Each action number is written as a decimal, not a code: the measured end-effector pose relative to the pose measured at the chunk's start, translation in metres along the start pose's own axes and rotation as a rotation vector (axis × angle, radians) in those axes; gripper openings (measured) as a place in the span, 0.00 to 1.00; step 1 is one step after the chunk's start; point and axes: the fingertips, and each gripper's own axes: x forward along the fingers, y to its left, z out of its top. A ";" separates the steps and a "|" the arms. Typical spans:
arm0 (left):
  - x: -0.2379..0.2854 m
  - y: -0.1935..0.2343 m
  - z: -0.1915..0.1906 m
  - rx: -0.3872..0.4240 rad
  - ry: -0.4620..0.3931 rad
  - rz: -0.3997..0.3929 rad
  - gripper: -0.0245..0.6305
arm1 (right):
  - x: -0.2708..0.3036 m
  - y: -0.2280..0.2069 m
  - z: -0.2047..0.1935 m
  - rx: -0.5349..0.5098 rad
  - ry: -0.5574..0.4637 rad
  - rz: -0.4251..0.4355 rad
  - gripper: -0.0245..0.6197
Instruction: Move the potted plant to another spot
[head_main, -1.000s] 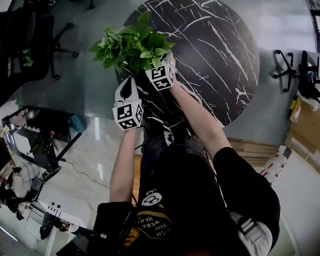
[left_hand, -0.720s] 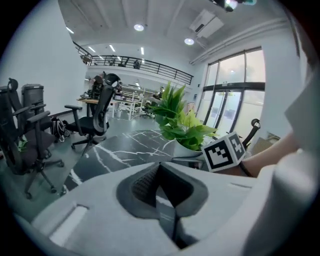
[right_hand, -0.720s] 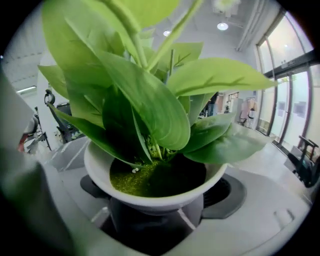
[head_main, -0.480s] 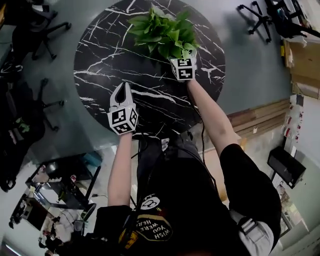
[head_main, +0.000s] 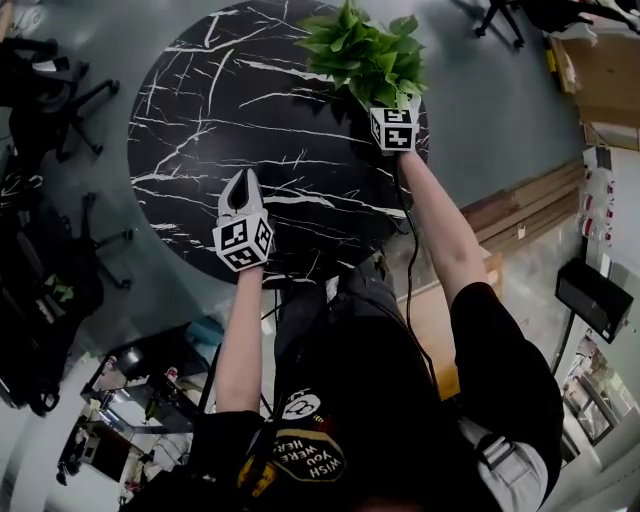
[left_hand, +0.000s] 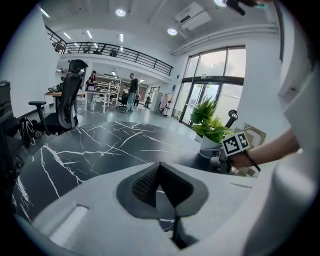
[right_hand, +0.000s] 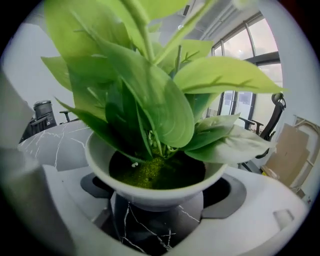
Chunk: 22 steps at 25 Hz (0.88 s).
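The potted plant (right_hand: 150, 182) sits between the wide-spread jaws of the right gripper (head_main: 391, 112), which grasp its white pot just under the flared rim, so the rim likely keeps it from slipping. It is at the far right edge of the round black marble worktop (head_main: 230, 120); whether its base touches the stone I cannot tell. The left gripper (head_main: 241, 180) hovers near the front edge, jaws clenched on nothing, probably just kept clear. Around lie a glossy grey floor (head_main: 500, 90), office chairs (head_main: 60, 90) and cardboard boxes (head_main: 600, 60).
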 end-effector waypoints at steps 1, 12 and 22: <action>0.001 -0.002 0.001 0.002 0.001 -0.004 0.04 | -0.001 0.002 -0.001 -0.017 0.003 0.008 0.84; -0.012 -0.018 0.000 -0.002 0.013 -0.026 0.04 | -0.062 0.021 -0.061 0.007 0.104 0.034 0.59; -0.042 -0.133 0.070 0.170 -0.066 -0.212 0.04 | -0.219 0.056 0.017 0.181 -0.099 0.015 0.04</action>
